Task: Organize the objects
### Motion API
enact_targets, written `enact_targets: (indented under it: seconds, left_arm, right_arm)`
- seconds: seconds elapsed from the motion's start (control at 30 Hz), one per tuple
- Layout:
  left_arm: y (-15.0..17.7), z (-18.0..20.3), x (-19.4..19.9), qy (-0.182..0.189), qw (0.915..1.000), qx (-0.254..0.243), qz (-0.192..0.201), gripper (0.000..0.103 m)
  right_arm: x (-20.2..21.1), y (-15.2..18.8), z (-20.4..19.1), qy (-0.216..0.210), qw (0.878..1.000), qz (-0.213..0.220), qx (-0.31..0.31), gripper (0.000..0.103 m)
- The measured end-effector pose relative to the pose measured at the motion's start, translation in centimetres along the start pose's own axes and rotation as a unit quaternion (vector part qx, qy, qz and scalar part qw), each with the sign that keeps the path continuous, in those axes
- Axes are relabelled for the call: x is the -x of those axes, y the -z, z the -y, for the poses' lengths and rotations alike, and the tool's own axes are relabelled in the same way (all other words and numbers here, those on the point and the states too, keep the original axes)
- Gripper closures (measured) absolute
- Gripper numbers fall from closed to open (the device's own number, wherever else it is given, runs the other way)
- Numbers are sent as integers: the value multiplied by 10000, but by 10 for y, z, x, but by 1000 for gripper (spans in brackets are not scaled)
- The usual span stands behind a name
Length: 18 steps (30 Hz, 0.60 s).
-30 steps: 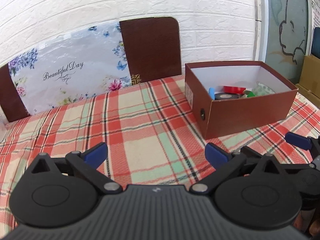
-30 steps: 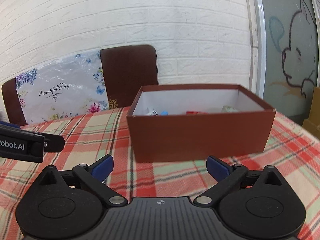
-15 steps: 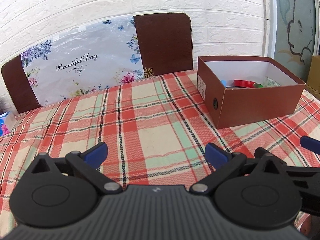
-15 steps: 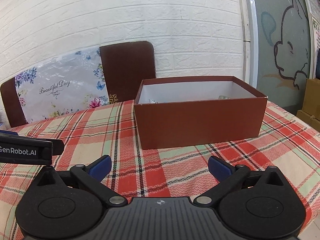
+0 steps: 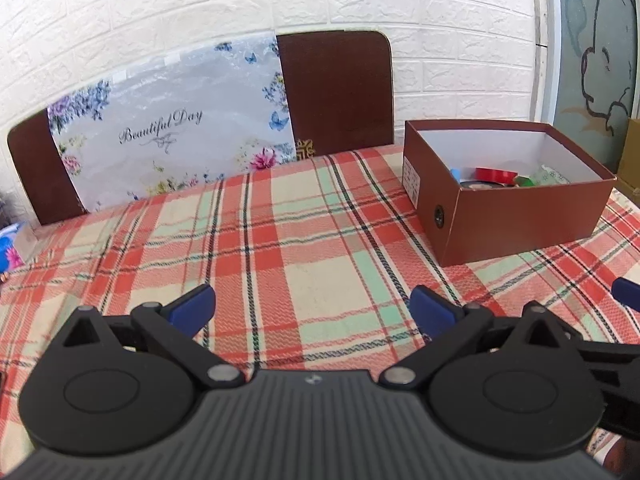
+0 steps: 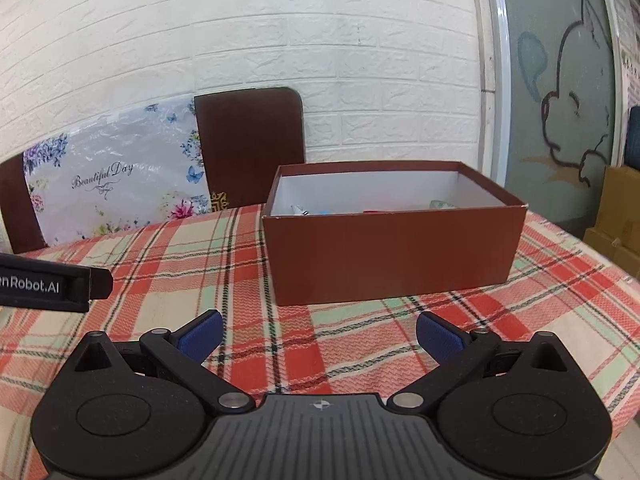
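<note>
A brown cardboard box (image 5: 520, 220) (image 6: 392, 256) with a white inside stands on the plaid tablecloth. It holds a red tape roll (image 5: 496, 175), a black tape roll (image 5: 478, 184) and other small items, mostly hidden by its wall in the right wrist view. My left gripper (image 5: 312, 308) is open and empty over the cloth, left of and nearer than the box. My right gripper (image 6: 318, 334) is also open and empty, just in front of the box's long side.
Two brown chair backs (image 5: 336, 88) stand behind the table, with a floral "Beautiful Day" bag (image 5: 168, 128) draped over them. A blue patterned packet (image 5: 10, 248) lies at the far left. Cardboard boxes (image 6: 620, 216) sit off the table's right edge.
Both grippers have drawn back from the box and stayed open. In the left wrist view the box has shifted right and farther off.
</note>
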<state>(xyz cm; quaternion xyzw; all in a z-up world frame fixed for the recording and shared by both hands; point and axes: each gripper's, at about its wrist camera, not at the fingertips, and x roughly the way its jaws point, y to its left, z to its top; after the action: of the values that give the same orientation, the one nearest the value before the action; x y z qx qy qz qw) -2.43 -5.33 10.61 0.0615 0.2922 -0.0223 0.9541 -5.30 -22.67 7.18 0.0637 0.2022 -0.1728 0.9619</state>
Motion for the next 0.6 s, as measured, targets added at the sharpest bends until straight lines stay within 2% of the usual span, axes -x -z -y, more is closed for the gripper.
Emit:
enact_targets:
  seconds: [0.1,0.23,0.6]
  left_arm:
    - [6,0,-6,13,9998,-17,-175,0]
    - [7,-1,-7,-119,9998,-56,-134,0]
    - [7,10,-6,12,9996,-234,-147,0]
  right_arm:
    - [1,2,3,144,9998,72,-80,1]
    - [3,1,7,188,9994,201,-206,1]
    - [7,2,3,241,9989,380,-140,1]
